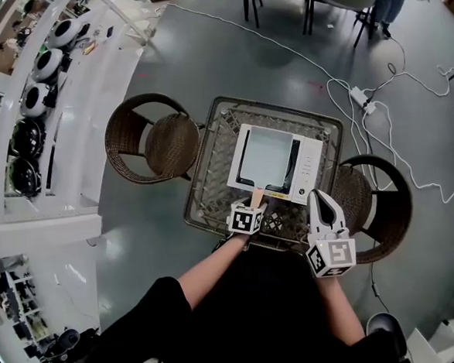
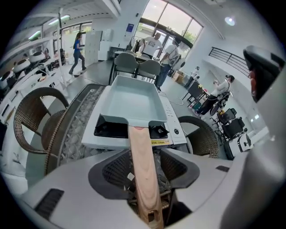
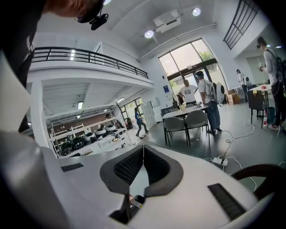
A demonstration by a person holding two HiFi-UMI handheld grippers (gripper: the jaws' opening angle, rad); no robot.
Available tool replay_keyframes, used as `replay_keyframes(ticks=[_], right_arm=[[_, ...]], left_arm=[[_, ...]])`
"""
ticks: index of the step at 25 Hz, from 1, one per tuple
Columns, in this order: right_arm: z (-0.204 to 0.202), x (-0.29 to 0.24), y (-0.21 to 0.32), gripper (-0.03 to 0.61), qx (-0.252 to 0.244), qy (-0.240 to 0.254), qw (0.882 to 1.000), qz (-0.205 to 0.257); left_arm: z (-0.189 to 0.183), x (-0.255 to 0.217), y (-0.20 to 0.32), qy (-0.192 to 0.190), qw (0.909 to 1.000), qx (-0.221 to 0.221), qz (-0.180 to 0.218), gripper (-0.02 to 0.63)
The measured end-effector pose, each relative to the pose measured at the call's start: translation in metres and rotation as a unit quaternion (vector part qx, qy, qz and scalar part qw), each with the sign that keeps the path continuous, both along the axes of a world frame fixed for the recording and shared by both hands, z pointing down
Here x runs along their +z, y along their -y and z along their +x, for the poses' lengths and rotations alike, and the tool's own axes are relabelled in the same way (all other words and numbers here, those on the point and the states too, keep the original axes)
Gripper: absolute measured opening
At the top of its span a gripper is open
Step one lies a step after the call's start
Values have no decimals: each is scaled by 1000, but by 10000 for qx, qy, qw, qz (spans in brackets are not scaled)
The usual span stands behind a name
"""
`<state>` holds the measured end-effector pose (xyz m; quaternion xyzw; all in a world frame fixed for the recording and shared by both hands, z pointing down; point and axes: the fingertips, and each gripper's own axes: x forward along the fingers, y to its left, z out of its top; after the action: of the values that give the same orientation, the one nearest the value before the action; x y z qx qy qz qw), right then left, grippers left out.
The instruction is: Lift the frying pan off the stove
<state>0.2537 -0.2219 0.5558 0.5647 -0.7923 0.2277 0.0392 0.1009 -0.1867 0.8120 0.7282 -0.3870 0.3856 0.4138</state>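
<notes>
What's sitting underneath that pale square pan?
A white stove, its black top showing at the pan's near corners; the rest of that top is covered. The stove rests on a wicker table.

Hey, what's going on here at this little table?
A person stands over a wicker table with a gripper in each hand. The left gripper is open, its jaws either side of the wooden handle of the pale frying pan, not pressing it. The pan sits on the white stove. The right gripper, shut and empty, hangs beside the stove.
</notes>
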Motion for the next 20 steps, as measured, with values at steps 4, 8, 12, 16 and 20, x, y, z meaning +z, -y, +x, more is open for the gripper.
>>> replay_keyframes(ticks=[4, 8, 12, 16, 20], right_arm=[[-1, 5, -1, 31, -131, -33, 9999, 100], [0, 7, 2, 31, -90, -178, 9998, 39], [11, 11, 0, 31, 75, -247, 9997, -38], [16, 14, -4, 31, 133, -293, 9995, -64], [21, 15, -7, 31, 216, -324, 9992, -103]], left_arm=[[3, 13, -3, 107, 9997, 124, -189, 230], [7, 23, -10, 142, 9987, 255, -424, 230], [13, 29, -16, 135, 9970, 265, -713, 230], [14, 32, -11, 235, 9968, 339, -688, 227], [17, 38, -6, 246, 9962, 354, -761, 203]])
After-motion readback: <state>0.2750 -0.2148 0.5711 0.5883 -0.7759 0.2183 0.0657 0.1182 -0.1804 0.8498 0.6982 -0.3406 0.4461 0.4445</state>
